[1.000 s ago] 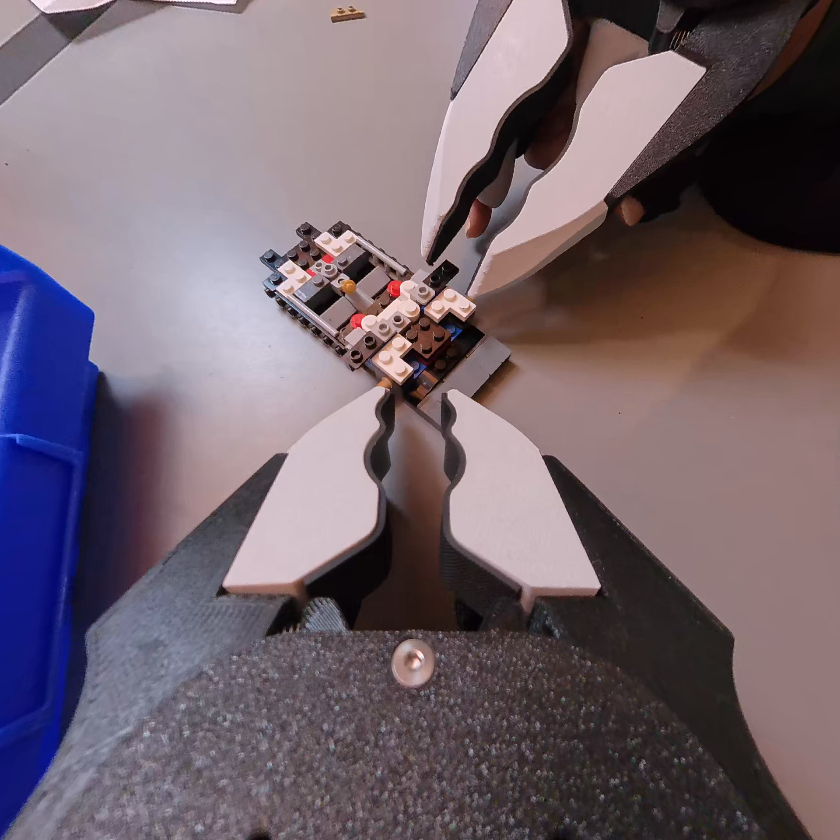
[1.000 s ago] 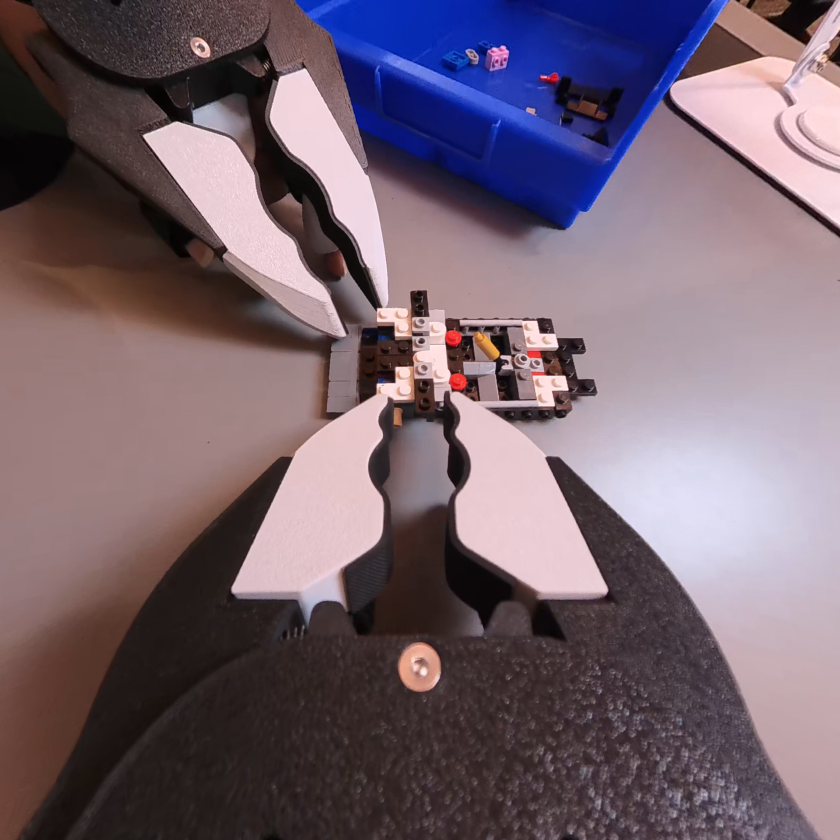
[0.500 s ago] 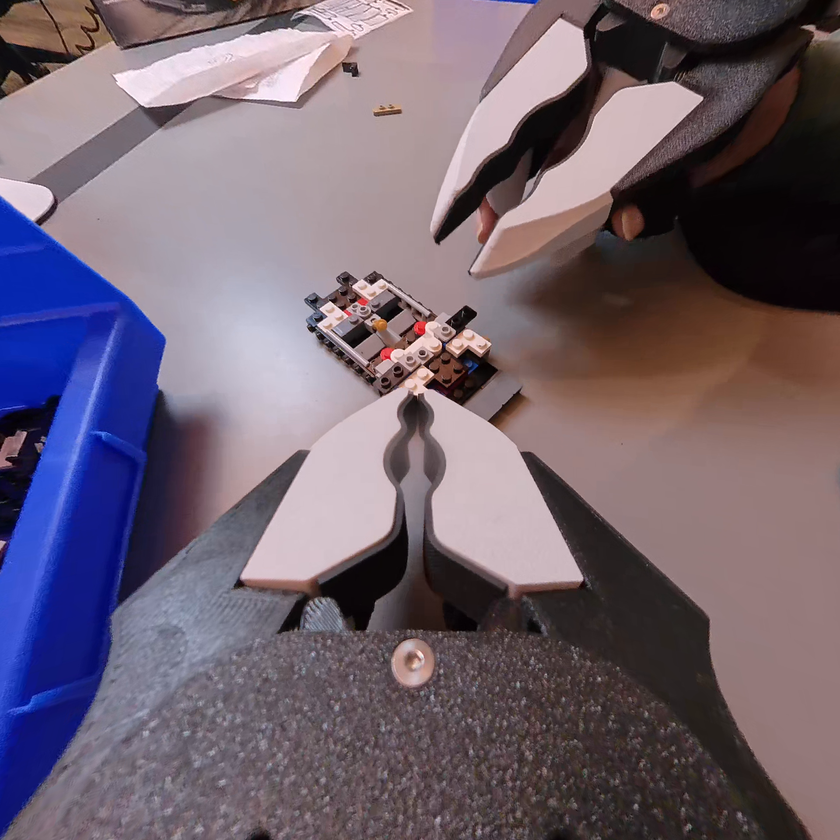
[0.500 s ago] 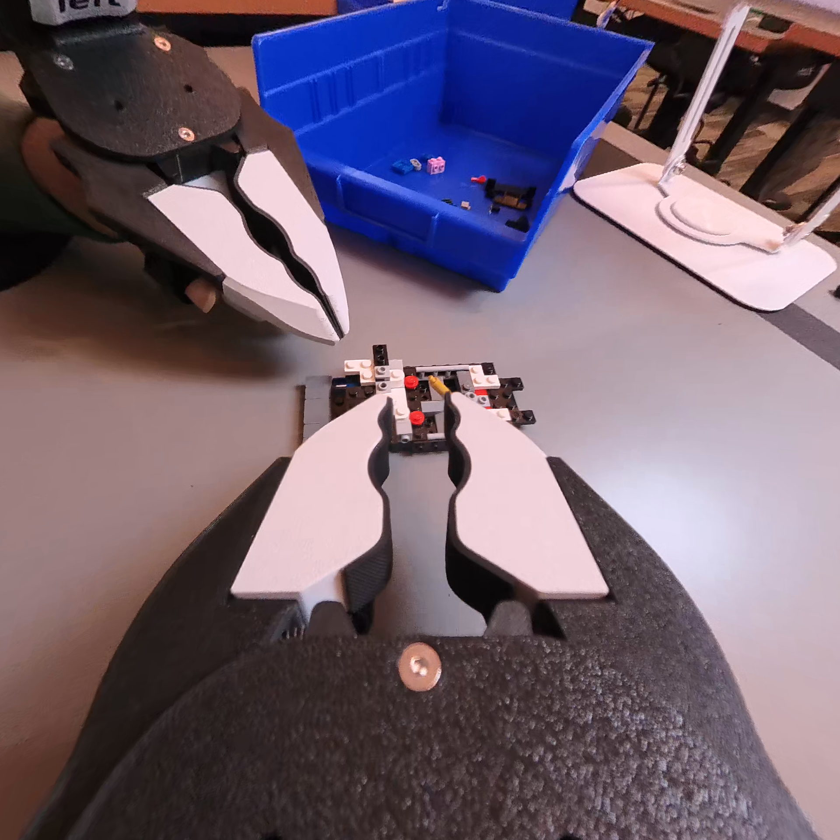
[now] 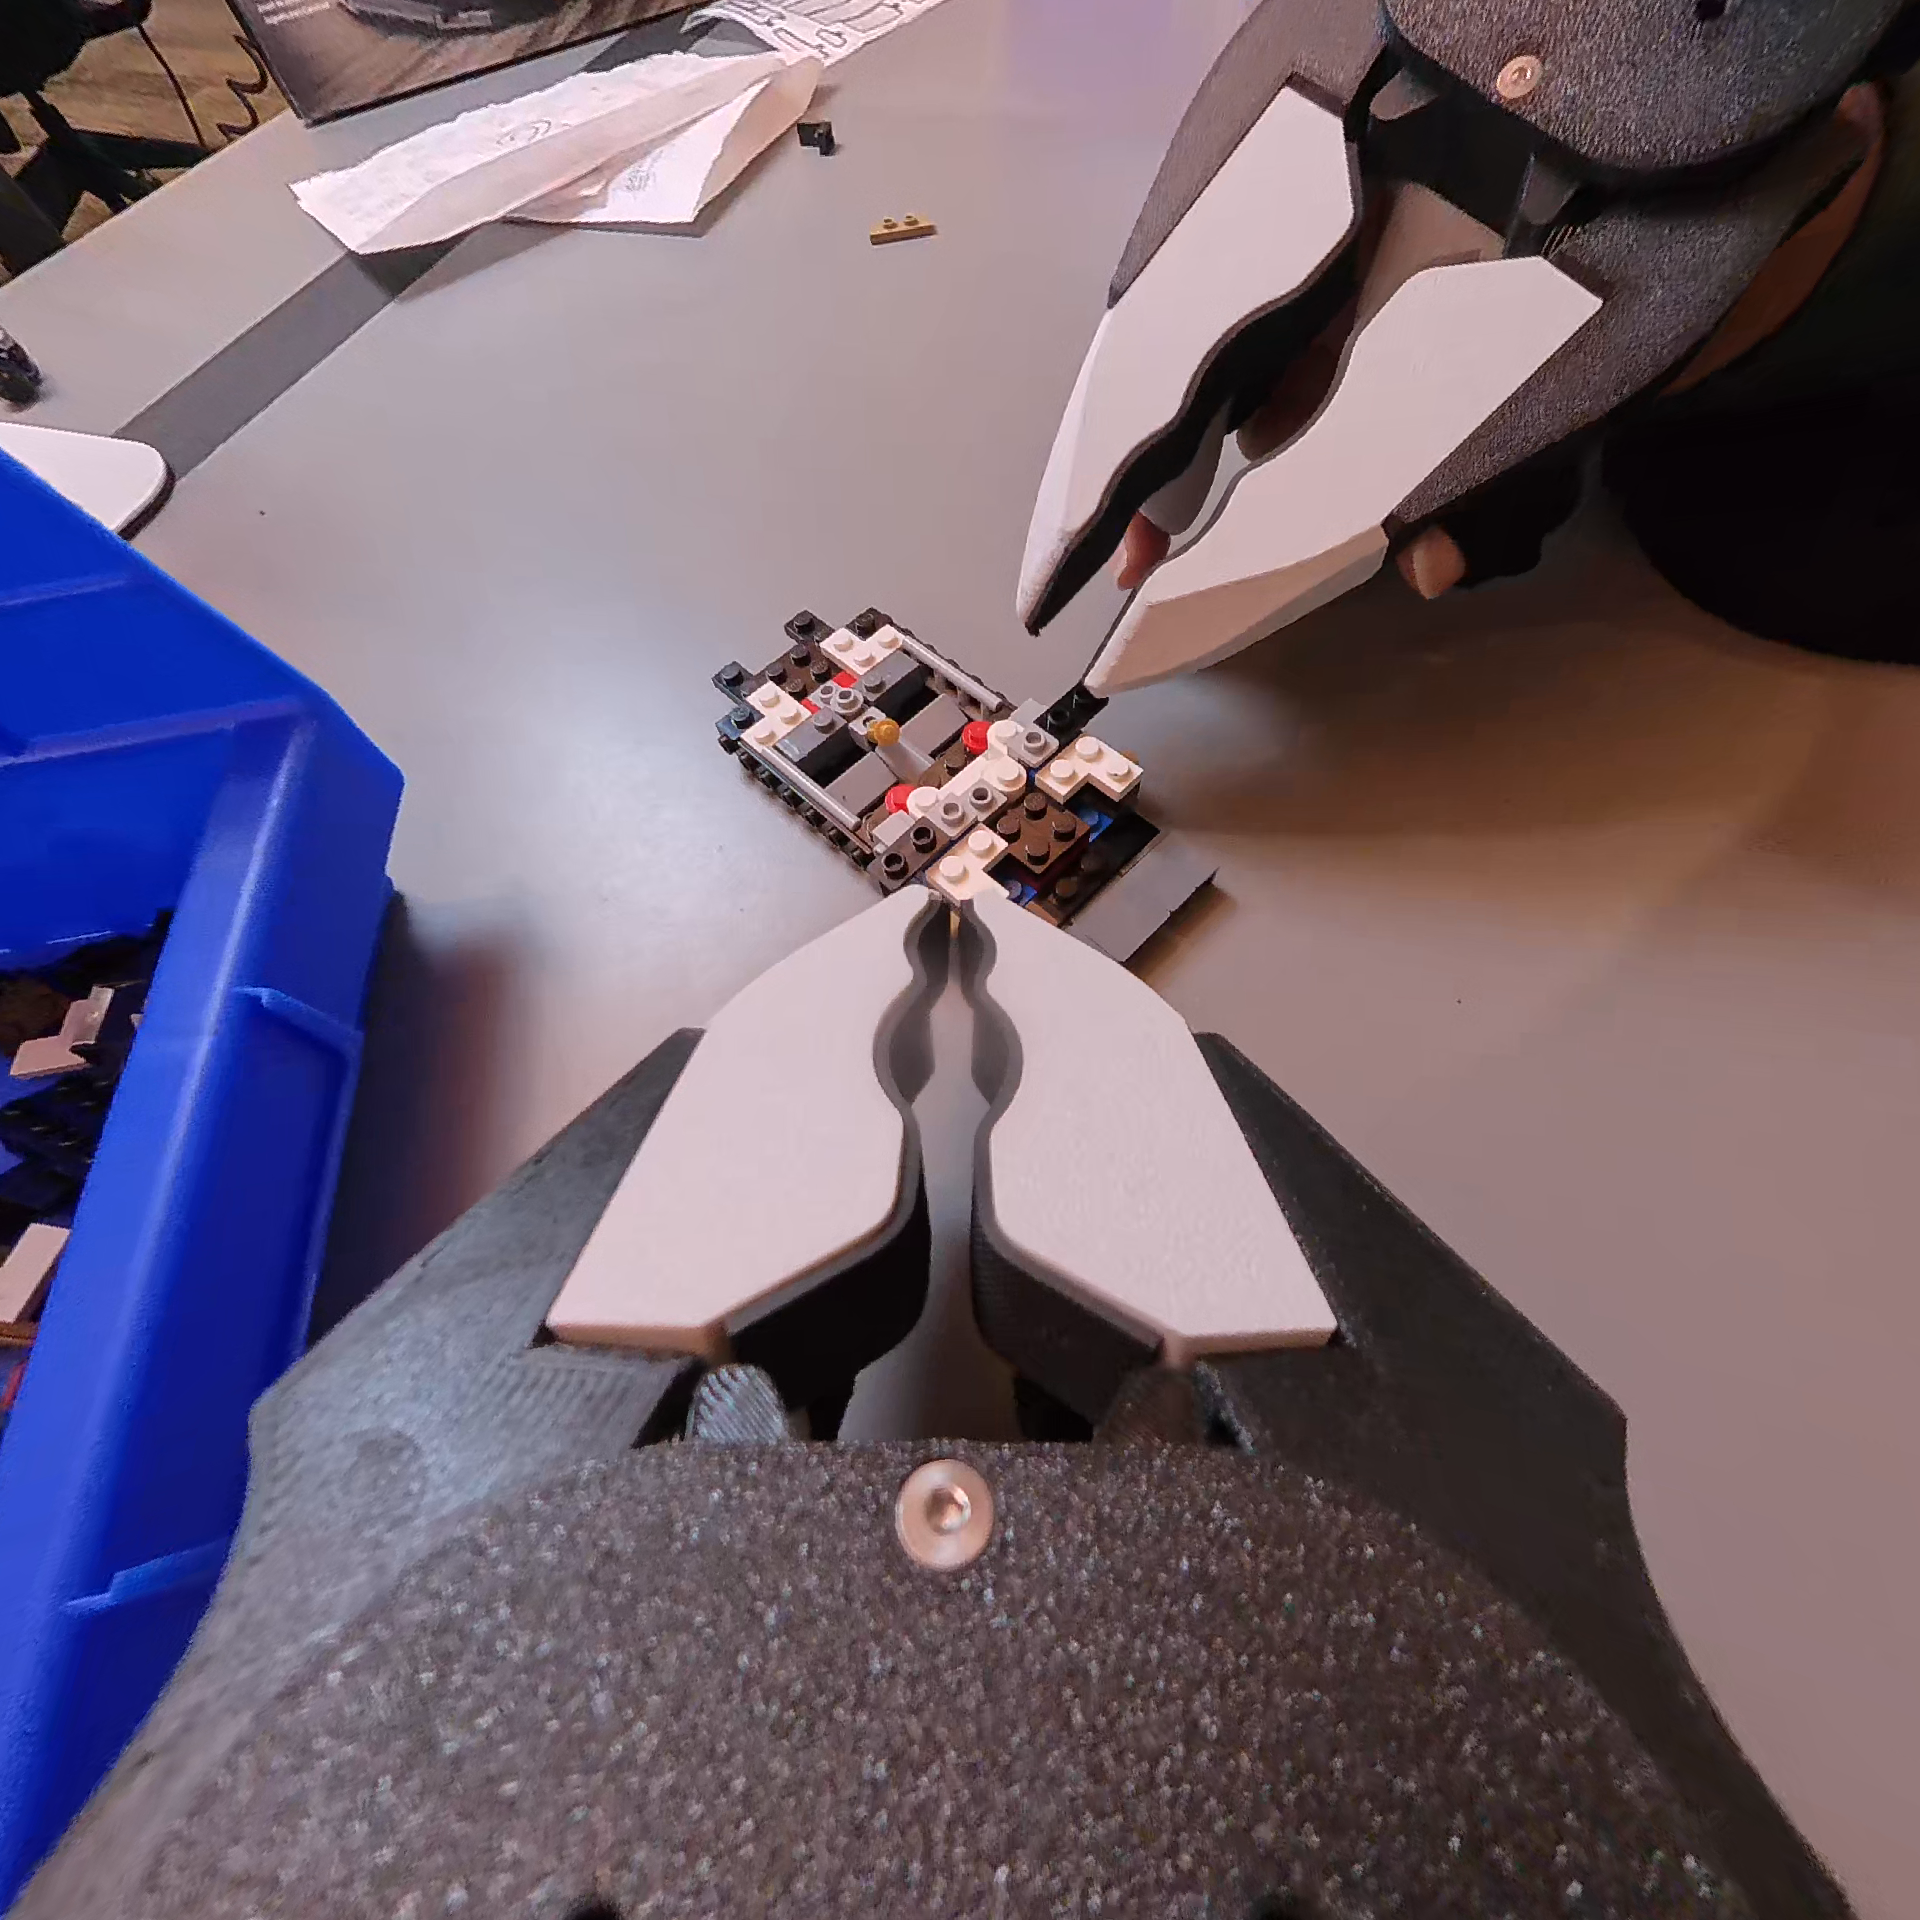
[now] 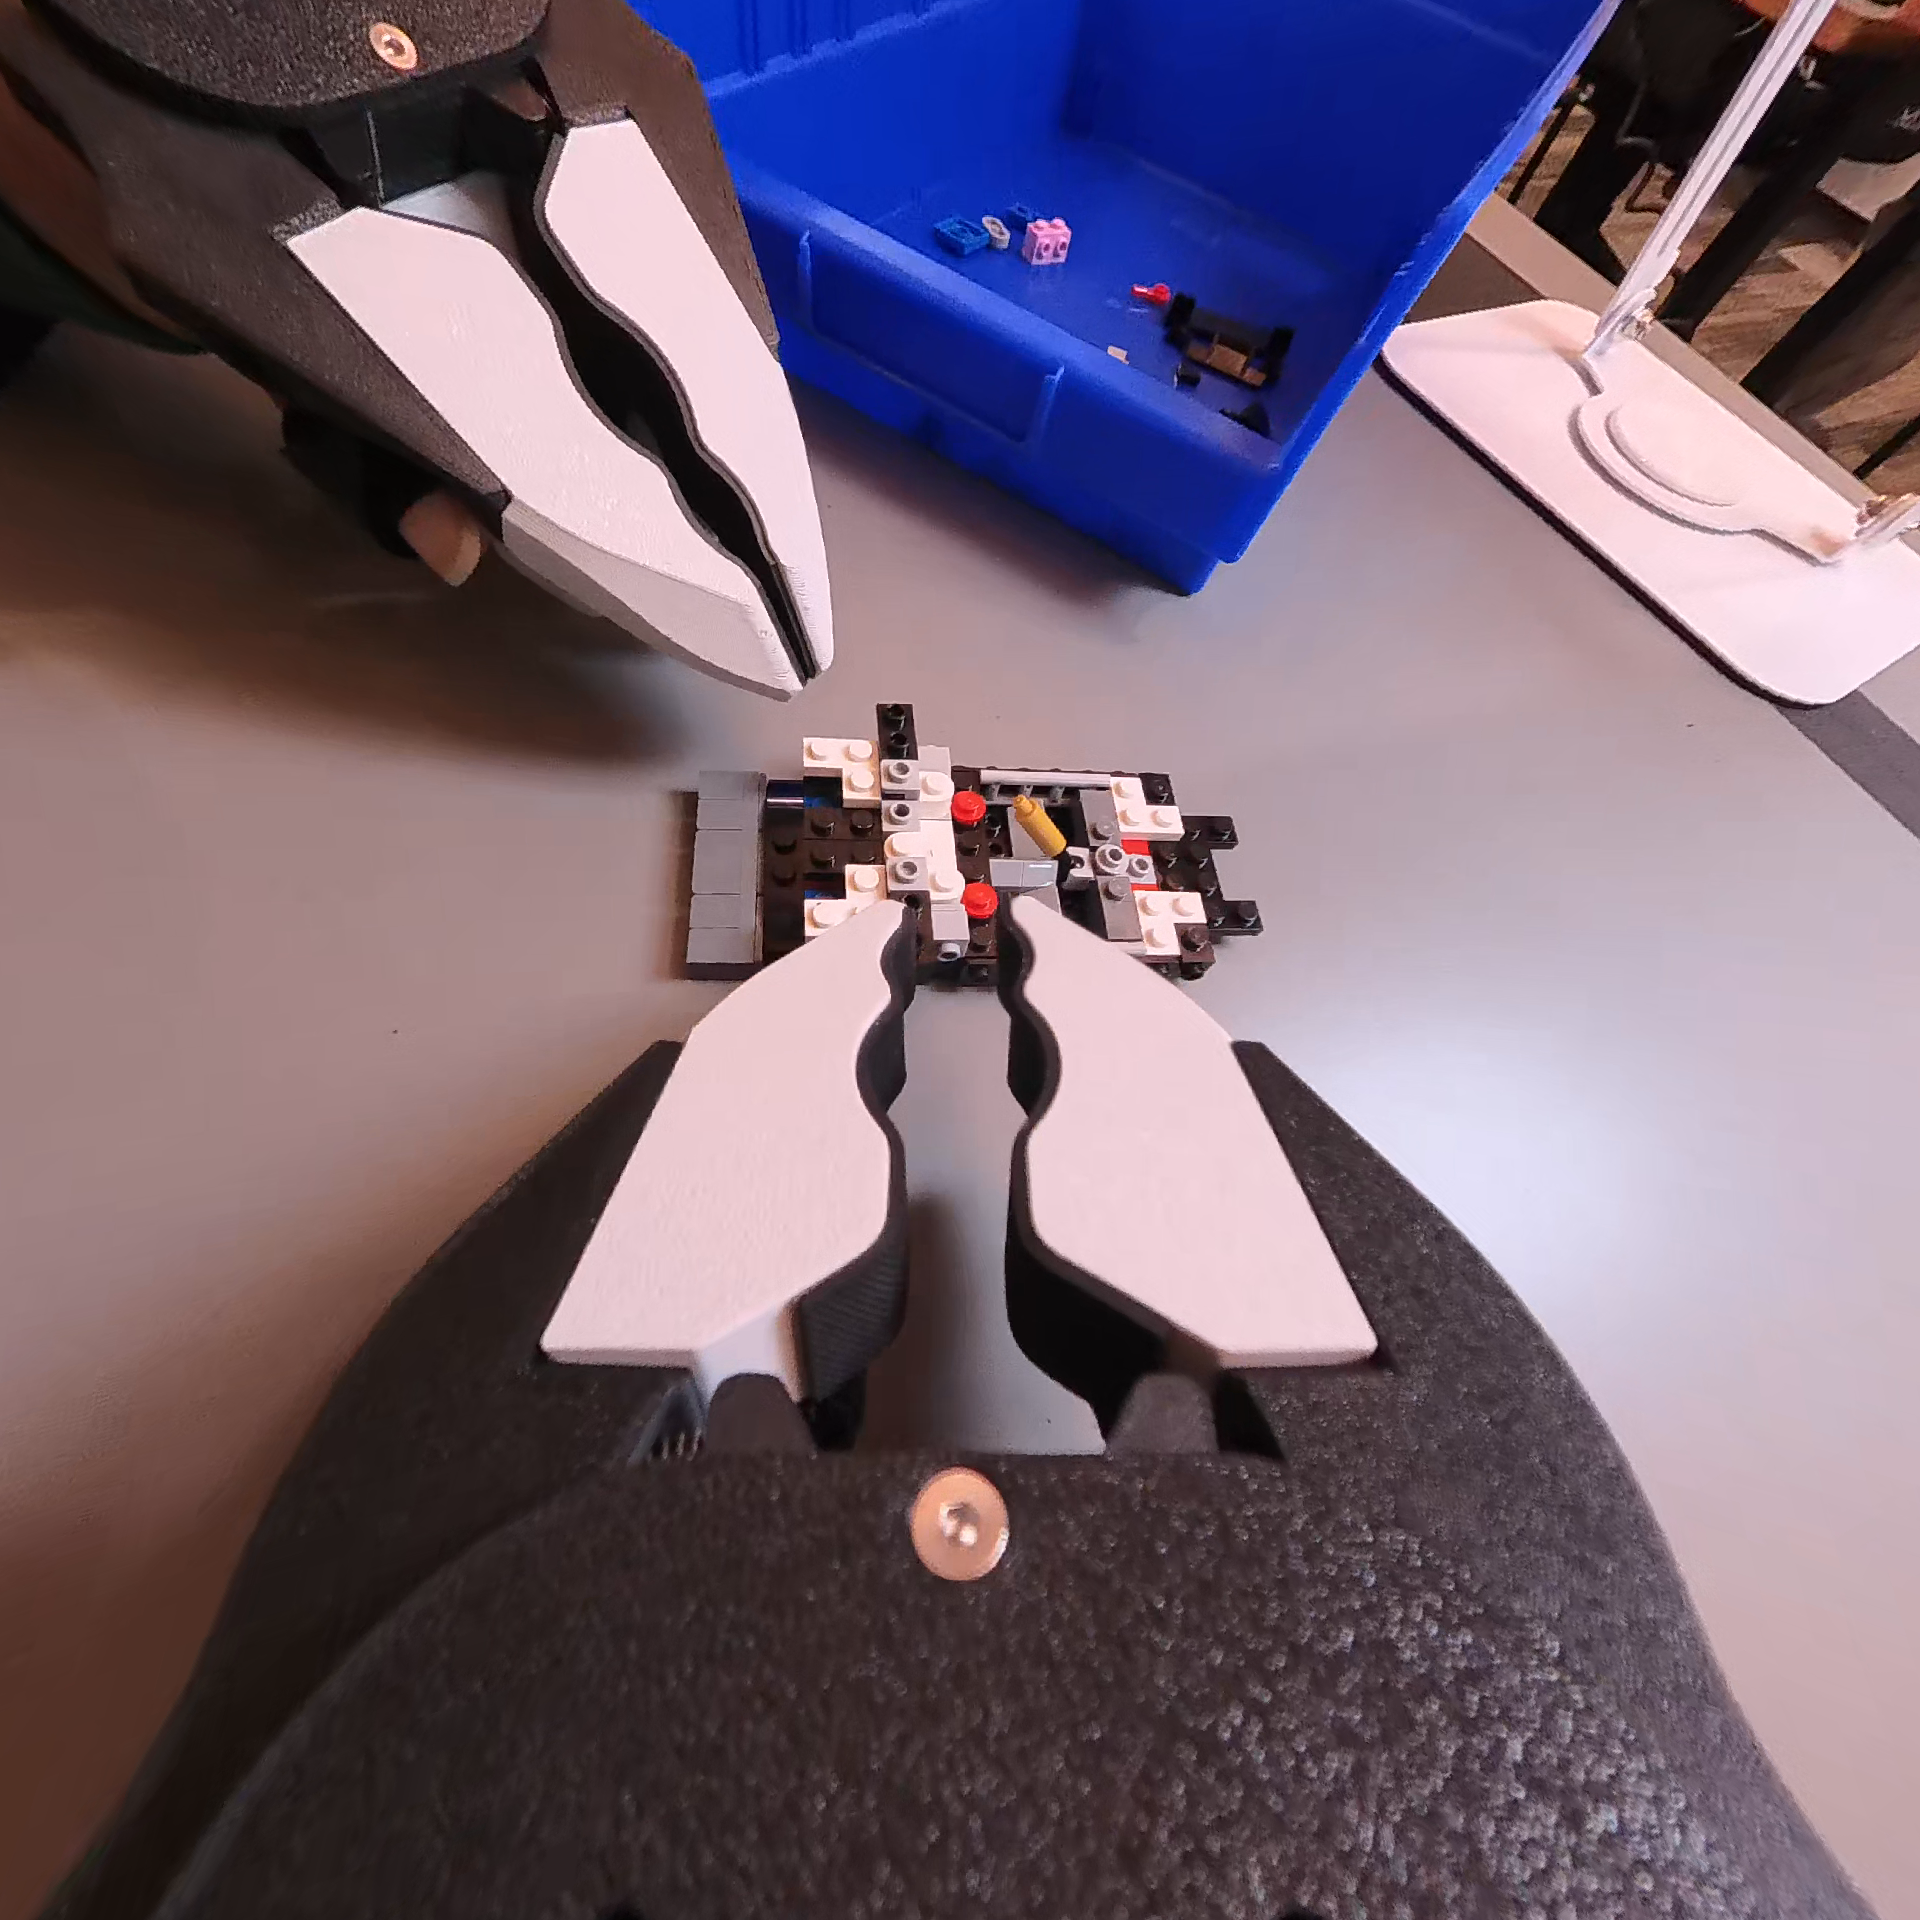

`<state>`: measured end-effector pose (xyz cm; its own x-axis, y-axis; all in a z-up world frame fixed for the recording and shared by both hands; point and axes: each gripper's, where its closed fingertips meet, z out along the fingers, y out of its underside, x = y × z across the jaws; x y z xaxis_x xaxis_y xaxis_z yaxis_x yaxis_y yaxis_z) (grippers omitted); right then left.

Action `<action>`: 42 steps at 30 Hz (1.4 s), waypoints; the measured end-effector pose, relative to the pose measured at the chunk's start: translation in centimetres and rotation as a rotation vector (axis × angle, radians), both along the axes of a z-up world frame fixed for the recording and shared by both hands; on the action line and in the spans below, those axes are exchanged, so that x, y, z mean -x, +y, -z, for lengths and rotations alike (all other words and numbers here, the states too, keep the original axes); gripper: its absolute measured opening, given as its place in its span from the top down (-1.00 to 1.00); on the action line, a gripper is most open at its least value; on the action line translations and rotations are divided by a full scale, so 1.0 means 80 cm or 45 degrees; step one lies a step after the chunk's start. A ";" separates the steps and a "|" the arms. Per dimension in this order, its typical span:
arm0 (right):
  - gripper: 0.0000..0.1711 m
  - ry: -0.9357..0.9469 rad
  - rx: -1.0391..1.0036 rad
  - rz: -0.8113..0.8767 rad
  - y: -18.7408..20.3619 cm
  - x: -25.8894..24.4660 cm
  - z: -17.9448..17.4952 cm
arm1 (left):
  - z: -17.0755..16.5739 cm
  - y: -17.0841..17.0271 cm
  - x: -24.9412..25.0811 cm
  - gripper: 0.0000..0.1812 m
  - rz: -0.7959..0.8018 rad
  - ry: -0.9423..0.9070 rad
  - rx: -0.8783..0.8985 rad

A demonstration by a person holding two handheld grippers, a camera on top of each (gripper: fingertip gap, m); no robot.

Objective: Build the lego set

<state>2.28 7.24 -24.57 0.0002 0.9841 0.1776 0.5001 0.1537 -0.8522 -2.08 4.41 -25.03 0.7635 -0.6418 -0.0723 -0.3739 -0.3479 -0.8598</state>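
On the grey surface [image 5: 1455,1039], a flat brick model [image 6: 966,862] was flanked by the left tongs [image 5: 948,906], nearly closed, seemingly empty, and the right tongs [image 6: 951,920], narrowly parted above its edge; a blue bin [image 6: 1039,416] stood near.

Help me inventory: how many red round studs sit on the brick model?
2: one red round stud mid-model, another between the right gripper tips; more may be hidden.

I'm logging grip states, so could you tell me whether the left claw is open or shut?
Shut: the left claw has its tips nearly touching, empty, beside the brick model.
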 end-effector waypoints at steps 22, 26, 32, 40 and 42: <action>1.00 0.173 -0.113 0.116 0.026 -0.003 -0.027 | -0.035 0.015 0.022 1.00 -0.141 0.012 -0.236; 1.00 0.280 -0.076 0.128 0.023 -0.001 -0.046 | -0.045 0.019 0.026 1.00 -0.176 -0.017 -0.291; 1.00 0.490 -0.004 0.236 0.030 -0.004 -0.085 | -0.073 0.020 0.035 1.00 -0.216 -0.111 -0.419; 1.00 0.833 0.344 0.359 0.044 -0.016 -0.126 | -0.125 0.011 0.050 1.00 -0.247 -0.405 -0.599; 1.00 0.841 0.422 0.327 0.043 -0.016 -0.123 | -0.132 0.009 0.053 1.00 -0.245 -0.486 -0.605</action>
<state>3.54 10.67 -14.72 0.2384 0.9405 -0.2420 -0.1410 -0.2130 -0.9668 -6.29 5.13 -14.46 0.8901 -0.4556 -0.0155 0.0203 0.0737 -0.9971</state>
